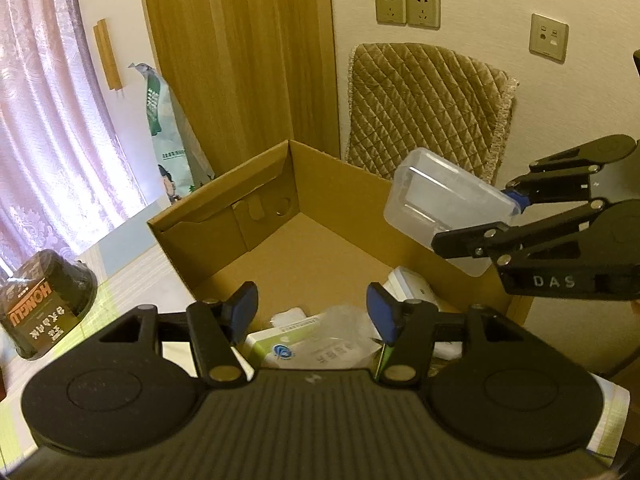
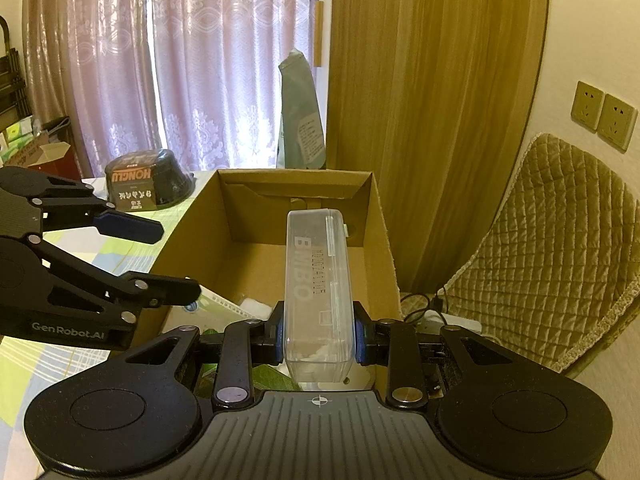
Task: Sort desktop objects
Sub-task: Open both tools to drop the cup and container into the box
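the right hand-held gripper (image 2: 319,340) pinches a clear plastic box (image 2: 318,280) between its blue pads, gripping it near one end so that the box sticks out forward over the open cardboard box (image 2: 384,240); pale lettering shows on its side and a little white material sits inside near the gripped end. in the left wrist view the same clear plastic box (image 1: 448,208) hangs tilted in the air above the far right wall of the cardboard box (image 1: 224,216), held by the right hand-held gripper (image 1: 508,216) coming in from the right. the left hand-held gripper (image 1: 312,312) is spread wide with nothing between its blue pads, hovering over the near part of the cardboard box, where a white and green packet (image 1: 280,344), some crumpled clear wrapping (image 1: 344,320) and a white box (image 1: 412,288) lie on the bottom. from the right wrist view the left hand-held gripper (image 2: 176,260) reaches in from the left, its fingers apart. a dark bowl-shaped container with orange lettering (image 1: 44,304) stands upside down on the surface (image 1: 132,280), left of the cardboard box and apart from it. a quilted chair back (image 1: 428,108) stands behind the box, against the wall with sockets (image 1: 408,8).
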A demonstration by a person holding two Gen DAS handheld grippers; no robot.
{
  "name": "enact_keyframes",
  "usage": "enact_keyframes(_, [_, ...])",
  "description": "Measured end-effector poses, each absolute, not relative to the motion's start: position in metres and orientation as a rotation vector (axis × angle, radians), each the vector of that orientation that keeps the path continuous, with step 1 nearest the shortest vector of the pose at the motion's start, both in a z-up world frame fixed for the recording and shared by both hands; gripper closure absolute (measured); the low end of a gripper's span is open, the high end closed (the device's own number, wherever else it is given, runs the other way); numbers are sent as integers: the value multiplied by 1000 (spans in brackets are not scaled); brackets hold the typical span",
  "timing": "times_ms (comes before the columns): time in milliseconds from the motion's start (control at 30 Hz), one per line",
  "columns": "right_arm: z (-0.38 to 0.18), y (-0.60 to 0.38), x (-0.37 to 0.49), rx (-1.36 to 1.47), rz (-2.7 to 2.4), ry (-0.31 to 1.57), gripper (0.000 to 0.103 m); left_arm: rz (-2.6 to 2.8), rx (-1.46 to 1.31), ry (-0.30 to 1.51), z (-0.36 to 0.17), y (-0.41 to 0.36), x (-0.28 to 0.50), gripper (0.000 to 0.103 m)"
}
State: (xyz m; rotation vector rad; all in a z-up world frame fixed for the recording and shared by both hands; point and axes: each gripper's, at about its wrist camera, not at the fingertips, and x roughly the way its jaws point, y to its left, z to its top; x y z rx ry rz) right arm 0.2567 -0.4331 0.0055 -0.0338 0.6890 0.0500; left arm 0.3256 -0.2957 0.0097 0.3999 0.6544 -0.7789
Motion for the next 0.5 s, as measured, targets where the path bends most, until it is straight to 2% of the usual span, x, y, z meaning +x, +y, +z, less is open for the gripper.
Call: enact_keyframes(500, [14,-429,263,-20,58,675,73,-754,387,646,14,-282,324,47])
